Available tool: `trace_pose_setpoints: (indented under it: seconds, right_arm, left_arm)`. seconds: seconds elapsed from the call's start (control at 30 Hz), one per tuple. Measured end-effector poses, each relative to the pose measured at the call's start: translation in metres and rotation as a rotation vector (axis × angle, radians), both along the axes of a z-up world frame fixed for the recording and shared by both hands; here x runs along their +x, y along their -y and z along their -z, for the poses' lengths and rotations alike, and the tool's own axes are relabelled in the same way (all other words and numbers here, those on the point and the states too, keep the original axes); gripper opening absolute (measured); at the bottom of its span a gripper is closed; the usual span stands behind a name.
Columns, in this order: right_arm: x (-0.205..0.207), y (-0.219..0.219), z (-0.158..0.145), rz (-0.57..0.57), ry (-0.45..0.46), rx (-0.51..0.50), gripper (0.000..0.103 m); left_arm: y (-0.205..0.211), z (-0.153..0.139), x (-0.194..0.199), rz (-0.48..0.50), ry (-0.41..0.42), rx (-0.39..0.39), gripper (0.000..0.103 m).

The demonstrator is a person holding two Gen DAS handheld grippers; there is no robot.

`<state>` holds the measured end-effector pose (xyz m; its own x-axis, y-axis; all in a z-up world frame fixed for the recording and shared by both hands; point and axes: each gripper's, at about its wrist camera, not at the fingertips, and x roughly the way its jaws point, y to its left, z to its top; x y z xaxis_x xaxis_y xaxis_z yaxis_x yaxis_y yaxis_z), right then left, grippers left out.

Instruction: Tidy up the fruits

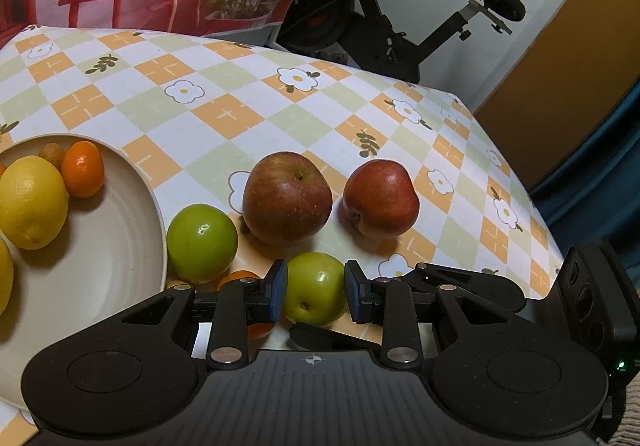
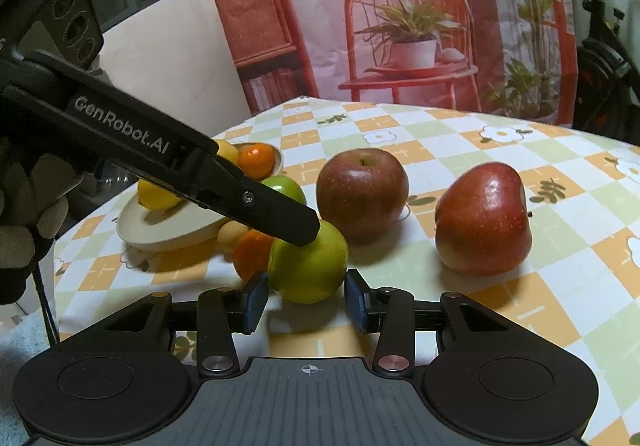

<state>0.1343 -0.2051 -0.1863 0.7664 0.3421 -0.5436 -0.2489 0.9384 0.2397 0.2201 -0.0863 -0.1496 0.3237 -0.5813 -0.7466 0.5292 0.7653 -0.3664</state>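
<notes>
We list one table [image 1: 224, 86] bearing a plate [image 1: 120, 246] at its left. In the plate lie a lemon [image 1: 32, 202], and behind it a mandarin [image 1: 84, 174]. Just right of the plate sits a small round fruit [image 1: 202, 242]; behind and right of it stand two apples, the larger apple [image 1: 288, 198] left of the second apple [image 1: 380, 198]. Nearest us, another small fruit [image 1: 316, 294] lies between the left gripper [image 1: 316, 292] fingers, the right gripper [image 2: 306, 300] just before it.
</notes>
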Motion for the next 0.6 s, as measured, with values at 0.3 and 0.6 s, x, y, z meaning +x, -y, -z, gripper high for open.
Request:
trace_pose_setpoints:
  seconds: [0.3, 0.6]
  right_arm:
    - [0.004, -0.015, -0.016, -0.044, 0.01, -0.054, 0.038]
    - [0.013, -0.002, -0.004, 0.028, -0.045, -0.036, 0.038]
  left_arm:
    - [-0.021, -0.007, -0.001, -0.02, -0.006, -0.049, 0.032]
    - [-0.034, -0.01, 0.011, -0.093, 0.04, -0.03, 0.033]
